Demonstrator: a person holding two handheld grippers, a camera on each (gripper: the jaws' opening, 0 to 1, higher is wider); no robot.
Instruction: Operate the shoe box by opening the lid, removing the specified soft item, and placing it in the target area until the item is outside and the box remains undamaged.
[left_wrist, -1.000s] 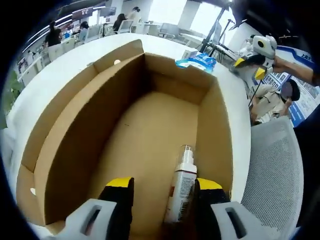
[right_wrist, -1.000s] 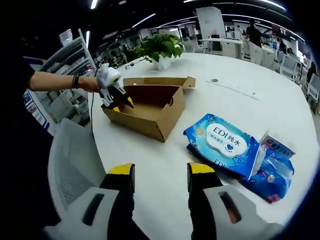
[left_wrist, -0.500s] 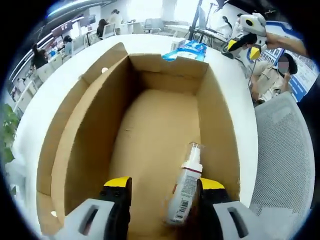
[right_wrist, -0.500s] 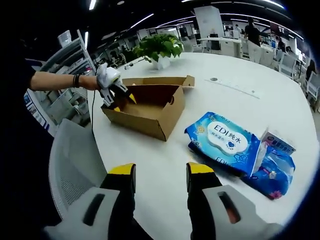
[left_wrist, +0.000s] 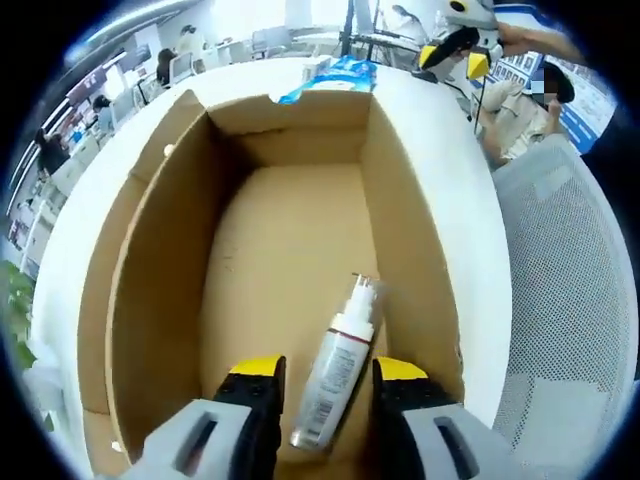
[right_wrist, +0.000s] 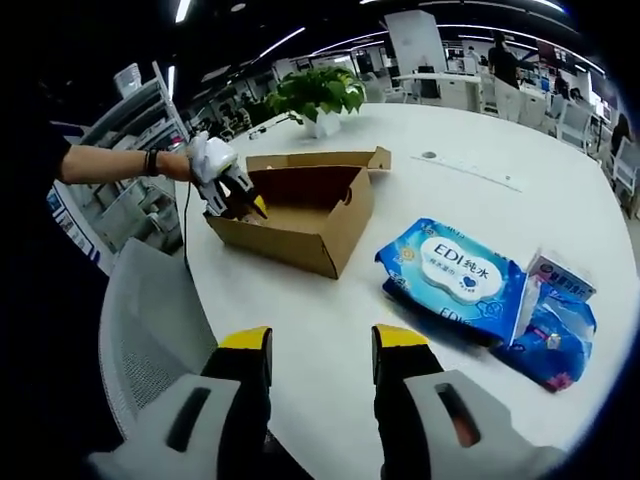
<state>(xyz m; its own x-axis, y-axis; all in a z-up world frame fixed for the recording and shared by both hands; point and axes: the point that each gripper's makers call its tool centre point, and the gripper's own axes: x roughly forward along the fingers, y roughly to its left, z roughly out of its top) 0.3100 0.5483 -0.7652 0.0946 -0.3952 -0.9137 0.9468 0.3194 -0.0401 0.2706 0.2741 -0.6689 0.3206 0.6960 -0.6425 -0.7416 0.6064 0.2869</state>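
With the lid already open, the bottle (left_wrist: 337, 372) lies flat on the box (left_wrist: 150, 260) floor near the right wall, its long axis running almost straight away from the left hand-held gripper (left_wrist: 327, 385), nozzle at the far end. That gripper's jaws stand apart on either side of the bottle's base; whether they touch it I cannot tell. The right hand-held gripper (right_wrist: 310, 355) hangs open and empty over the worktop (right_wrist: 480, 190), well apart from the box, so the left is far nearer.

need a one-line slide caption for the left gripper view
Left hand-held gripper poised over a white pump bottle lying in the open cardboard box, jaws astride it.
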